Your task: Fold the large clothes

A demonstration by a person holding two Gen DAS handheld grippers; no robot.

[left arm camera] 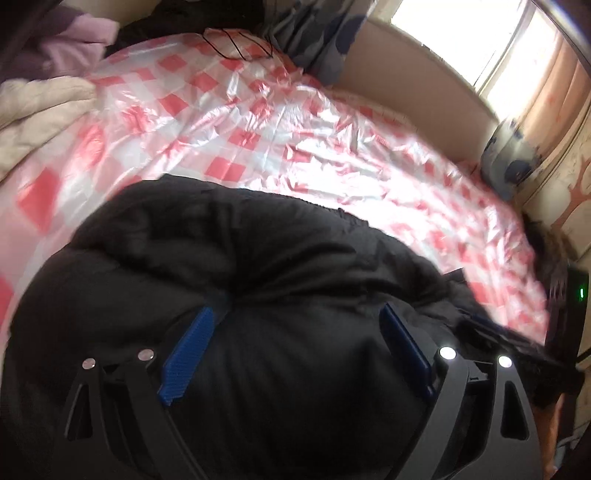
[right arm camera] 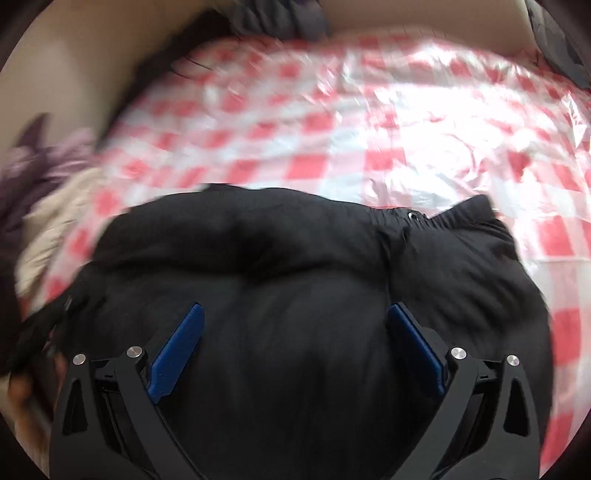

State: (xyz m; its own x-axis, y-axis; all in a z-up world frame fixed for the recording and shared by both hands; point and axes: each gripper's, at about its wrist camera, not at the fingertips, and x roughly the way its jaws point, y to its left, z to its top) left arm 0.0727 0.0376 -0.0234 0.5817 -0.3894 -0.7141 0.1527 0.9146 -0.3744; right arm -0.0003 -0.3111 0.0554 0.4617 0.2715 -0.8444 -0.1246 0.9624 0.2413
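A bulky black padded garment (left arm camera: 240, 258) lies bunched on the red-and-white checked plastic sheet (left arm camera: 229, 122) over the bed. My left gripper (left arm camera: 295, 314) is open, its blue pads (left arm camera: 190, 350) wide apart over the garment's puffy fabric. In the right wrist view the same black garment (right arm camera: 295, 266) fills the lower half, with an elastic waistband or hem and a snap (right arm camera: 412, 216) at its far edge. My right gripper (right arm camera: 295, 314) is open, blue pads (right arm camera: 177, 350) spread over the fabric. Both views are motion-blurred.
Beige and lilac clothes (left arm camera: 48, 103) pile at the bed's left; they show blurred in the right wrist view (right arm camera: 48, 192). A dark patterned cloth (left arm camera: 314, 33) lies at the far edge. A window (left arm camera: 461, 40), curtain and vase (left arm camera: 511, 162) stand to the right.
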